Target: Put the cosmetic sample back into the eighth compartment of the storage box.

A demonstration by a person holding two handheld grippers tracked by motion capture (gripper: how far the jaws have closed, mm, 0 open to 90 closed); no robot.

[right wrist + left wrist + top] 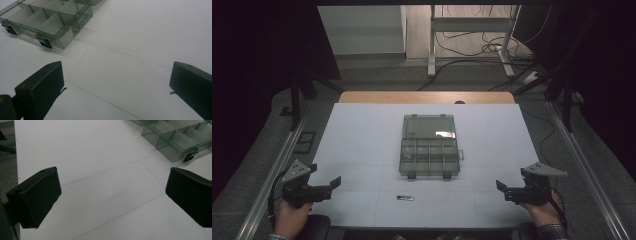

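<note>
Organizer box (430,145) sits well apart, between both grippers' wide, empty fingers (37,195); small item (405,198), perhaps a screw, nearer.

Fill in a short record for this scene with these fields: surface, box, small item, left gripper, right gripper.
surface: white table top
box: clear compartment box, lid open, at the table's middle
small item: small dark object, lying apart in front of the box; too small to identify
left gripper: left gripper, fingers open, nothing between them
right gripper: right gripper, fingers open, nothing between them
</note>
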